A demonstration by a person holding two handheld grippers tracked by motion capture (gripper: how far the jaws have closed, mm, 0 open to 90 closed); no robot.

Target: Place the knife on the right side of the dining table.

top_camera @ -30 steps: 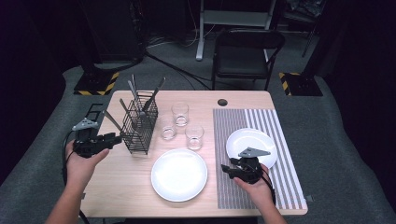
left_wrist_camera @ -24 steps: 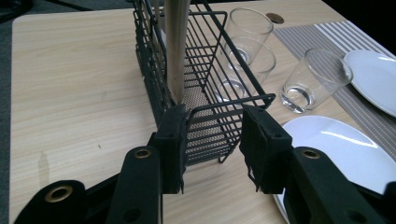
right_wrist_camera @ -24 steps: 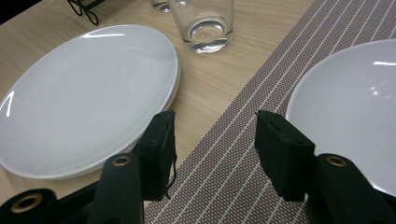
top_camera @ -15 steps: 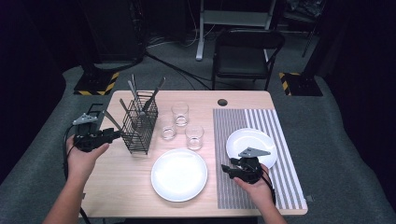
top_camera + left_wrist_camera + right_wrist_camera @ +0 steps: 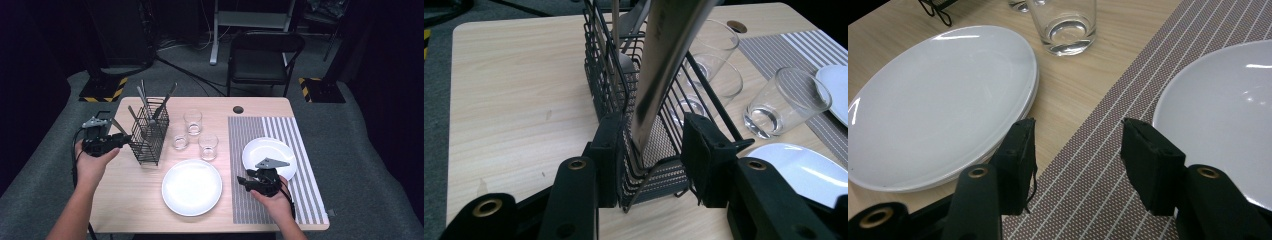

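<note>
**Cutlery basket: tipping and snagging risks at the left jaws**

The cutlery basket (image 5: pixel 150 135), a black wire caddy, stands upright on the wooden table (image 5: pixel 125 200) near its left edge, with three glasses just beside it toward the middle. My left gripper (image 5: pixel 120 141) sits at the basket's near end. In the left gripper view its jaws stand apart on either side of the wire end wall, and I see no pad pressing on the wire. A flat steel handle (image 5: pixel 664 75) leans out of the basket toward the camera, directly above the gap between the jaws.

My right gripper (image 5: pixel 243 181) rests on the striped placemat (image 5: pixel 255 210), jaws apart and holding nothing, between the large white plate (image 5: pixel 192 187) and the smaller plate (image 5: pixel 270 154).

Hazards, as I judge them:

- Tipping. The basket is tall and narrow, and the utensils lean. If I close on the end wall alone and pull or lift, the load may swing and the basket may roll over
- Collision with glass. The nearest glass (image 5: pixel 786 102) stands close to the basket's side. A sideways shove could knock it over or push it into the others
- Snagging. The pads may catch between wires, so that the basket drags when I withdraw
- Fouled grip. The leaning handle may slip between the jaws and block a clean closure
- Spilled cutlery. A jerk could throw utensils onto the large plate
</note>
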